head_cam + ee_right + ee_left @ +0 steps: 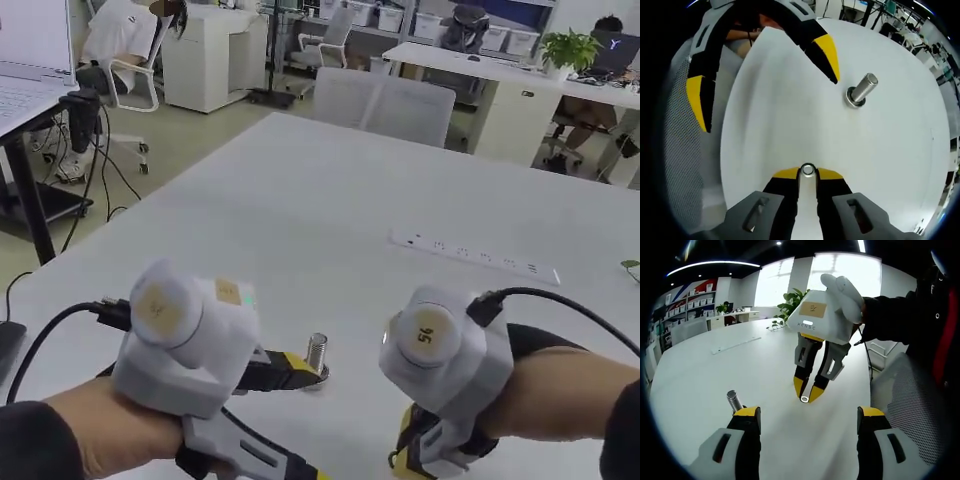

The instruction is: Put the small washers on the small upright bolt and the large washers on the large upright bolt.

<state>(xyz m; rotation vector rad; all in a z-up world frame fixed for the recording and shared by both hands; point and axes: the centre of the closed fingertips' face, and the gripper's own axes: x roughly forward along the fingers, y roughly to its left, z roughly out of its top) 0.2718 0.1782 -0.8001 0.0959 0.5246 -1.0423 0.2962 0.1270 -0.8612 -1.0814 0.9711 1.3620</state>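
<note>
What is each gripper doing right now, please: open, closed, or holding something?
Left gripper: open, holding nothing, next to the upright bolt.
Right gripper: shut on a washer.

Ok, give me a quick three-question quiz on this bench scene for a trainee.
1. True or false: the right gripper is pinching a washer.
2. The jaws of the left gripper are: A shut, B open, C clamped on the bolt.
3. Fill in: the bolt stands ____ on the table.
Key: 1 true; 2 B; 3 upright.
</note>
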